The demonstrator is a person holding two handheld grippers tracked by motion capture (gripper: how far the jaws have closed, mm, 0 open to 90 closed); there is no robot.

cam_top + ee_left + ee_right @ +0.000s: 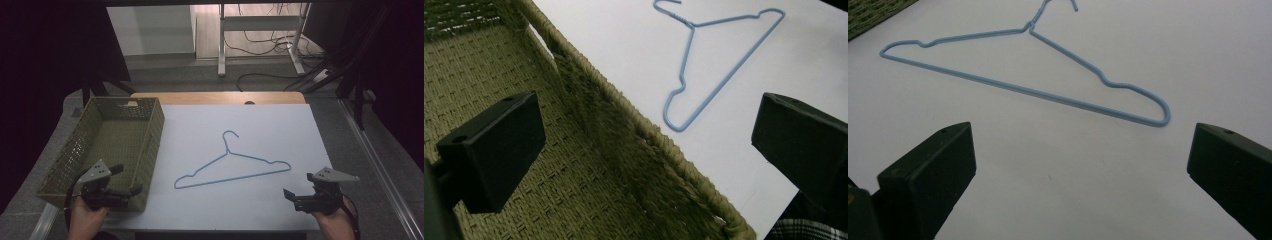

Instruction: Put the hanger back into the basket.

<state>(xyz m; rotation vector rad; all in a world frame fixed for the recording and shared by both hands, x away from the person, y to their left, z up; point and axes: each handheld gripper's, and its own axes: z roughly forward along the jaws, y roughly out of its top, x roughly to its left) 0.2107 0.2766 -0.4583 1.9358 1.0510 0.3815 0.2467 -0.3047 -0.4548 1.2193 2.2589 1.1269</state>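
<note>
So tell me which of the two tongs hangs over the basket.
The left tongs: they hang open over the woven basket at its near corner. The right tongs are over the white sheet, nearer the blue hanger.

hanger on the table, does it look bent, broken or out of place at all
Nothing stands out. The blue wire hanger lies flat on the white table top, its outline whole, apart from the woven basket. Both grippers, left and right, are open and clear of it.

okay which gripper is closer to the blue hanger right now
Right. The right gripper hovers over the white sheet just off the blue hanger's near right end; the left gripper hangs over the woven basket's near corner, farther off.
</note>
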